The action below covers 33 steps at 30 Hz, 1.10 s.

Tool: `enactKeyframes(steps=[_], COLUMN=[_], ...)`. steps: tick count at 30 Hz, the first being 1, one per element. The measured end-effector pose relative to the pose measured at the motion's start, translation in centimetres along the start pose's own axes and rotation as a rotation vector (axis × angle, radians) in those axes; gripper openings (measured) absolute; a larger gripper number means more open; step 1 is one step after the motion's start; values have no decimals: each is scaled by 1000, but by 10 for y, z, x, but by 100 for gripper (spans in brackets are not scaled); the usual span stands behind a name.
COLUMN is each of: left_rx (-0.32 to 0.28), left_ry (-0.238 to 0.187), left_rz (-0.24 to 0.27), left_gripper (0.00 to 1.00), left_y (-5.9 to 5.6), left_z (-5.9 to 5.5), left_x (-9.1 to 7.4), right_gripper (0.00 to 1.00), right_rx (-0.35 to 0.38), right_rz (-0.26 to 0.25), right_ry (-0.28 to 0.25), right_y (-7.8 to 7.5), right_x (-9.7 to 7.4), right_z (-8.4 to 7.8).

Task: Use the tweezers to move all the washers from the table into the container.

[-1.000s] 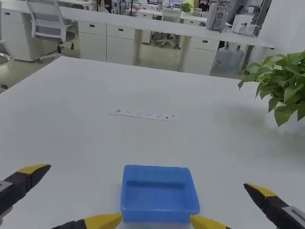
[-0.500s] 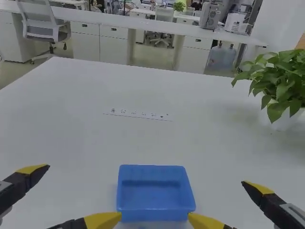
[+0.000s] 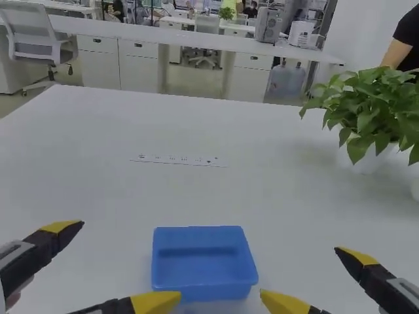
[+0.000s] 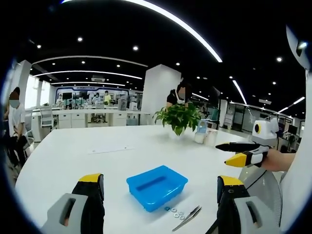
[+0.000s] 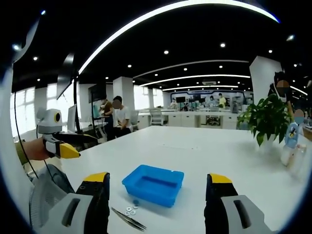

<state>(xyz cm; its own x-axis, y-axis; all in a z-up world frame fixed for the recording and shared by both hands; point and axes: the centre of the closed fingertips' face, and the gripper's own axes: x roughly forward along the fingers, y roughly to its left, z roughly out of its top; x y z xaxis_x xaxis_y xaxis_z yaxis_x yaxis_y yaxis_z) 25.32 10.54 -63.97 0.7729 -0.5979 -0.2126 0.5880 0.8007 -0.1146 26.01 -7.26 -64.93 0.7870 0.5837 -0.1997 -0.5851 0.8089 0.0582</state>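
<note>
Left gripper [image 3: 110, 263] and right gripper [image 3: 315, 278] gape empty flanking blue container [image 3: 201, 261]; thin tweezers [image 4: 187, 218] beside it may skid if nudged, scattering washers [image 4: 174, 211].

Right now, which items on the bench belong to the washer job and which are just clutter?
Job:
blue container
washers, on the table beside the container
tweezers, lying next to the washers

Lying about:
potted plant
thin strip mid-table
bottle by the plant
</note>
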Motion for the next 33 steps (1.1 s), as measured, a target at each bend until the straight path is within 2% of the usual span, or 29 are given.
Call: enactKeyframes(steps=[5, 8, 10, 11, 13, 15, 16, 17, 19, 22, 25, 27, 30, 33], left_rx=[-31, -9, 3, 14, 16, 9, -1, 2, 44, 82, 152, 207, 231, 286], left_ry=[-10, 33, 51, 54, 61, 88, 132, 160, 193, 275, 364, 411, 480, 546], left_rz=[13, 17, 14, 5, -10, -39, -71, -86, -113, -162, -208, -252, -318, -357], left_gripper=[99, 98, 93, 89, 87, 85, 82, 77, 71, 63, 49, 39, 33, 27], left_y=[1, 3, 3, 0, -3, -8, -13, -15, -19, -23, -25, -28, -33, -34], left_z=[1, -9, -13, -14, -18, -25, -34, -40, -49, -67, -84, -93, -108, -123], left_x=[-9, -10, -11, -12, -11, -10, -9, -9, -6, -1, 3, 7, 13, 19], right_gripper=[80, 83, 83, 81, 77, 75, 72, 70, 64, 49, 35, 31, 28, 25], right_rx=[-28, -67, -84, -85, -92, -94, -93, -97, -125, -171, -186, -205, -230, -249], right_rz=[46, 88, 108, 151, 153, 167, 175, 178, 188, 220, 246, 256, 273, 290], right_ry=[12, 62, 75, 88, 101, 116, 129, 138, 170, 235, 285, 328, 375, 394], right_y=[14, 24, 30, 38, 38, 40, 40, 40, 39, 40, 40, 41, 43, 47], right_x=[7, 15, 17, 18, 18, 17, 17, 16, 15, 12, 13, 15, 18, 21], right_z=[0, -12, -14, -16, -19, -22, -24, -26, -33, -48, -60, -70, -83, -88])
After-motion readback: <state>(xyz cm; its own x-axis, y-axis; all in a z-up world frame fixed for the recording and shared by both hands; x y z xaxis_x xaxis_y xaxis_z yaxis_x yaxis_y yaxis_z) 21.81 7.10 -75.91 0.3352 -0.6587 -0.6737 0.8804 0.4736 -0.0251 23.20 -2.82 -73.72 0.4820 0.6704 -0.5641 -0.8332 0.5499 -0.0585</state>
